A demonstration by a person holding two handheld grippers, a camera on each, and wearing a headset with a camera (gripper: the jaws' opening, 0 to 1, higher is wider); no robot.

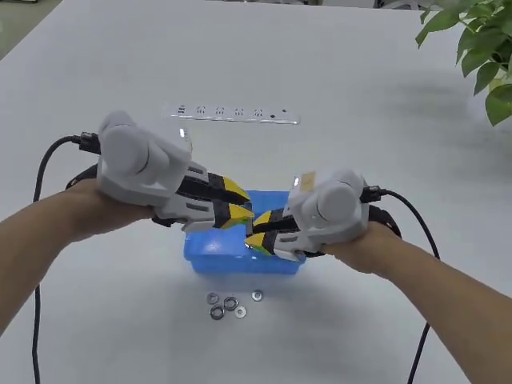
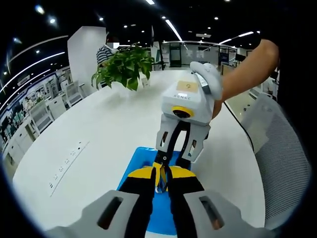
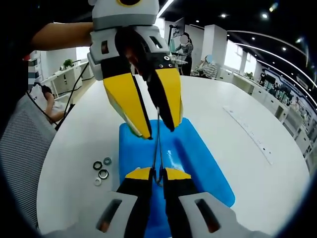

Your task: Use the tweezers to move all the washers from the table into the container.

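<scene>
Pinching tweezers [image 3: 158,141] over container [image 1: 210,256], left tongs [image 1: 244,214], right tongs [image 1: 254,240], washers [image 1: 228,305] beside edge

Head cam: high, looks fwd/down on white tabletop [image 1: 360,96], mid range. L gripper [image 2: 161,173] cam and R gripper [image 3: 158,174] cam: low, close, facing each other. All 3 share shallow blue plastic container [image 1: 214,253].

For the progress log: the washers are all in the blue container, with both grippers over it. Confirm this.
Wrong. The right gripper view shows the washers on the table beside the container, not in it. The left gripper and right gripper are over it.
</scene>
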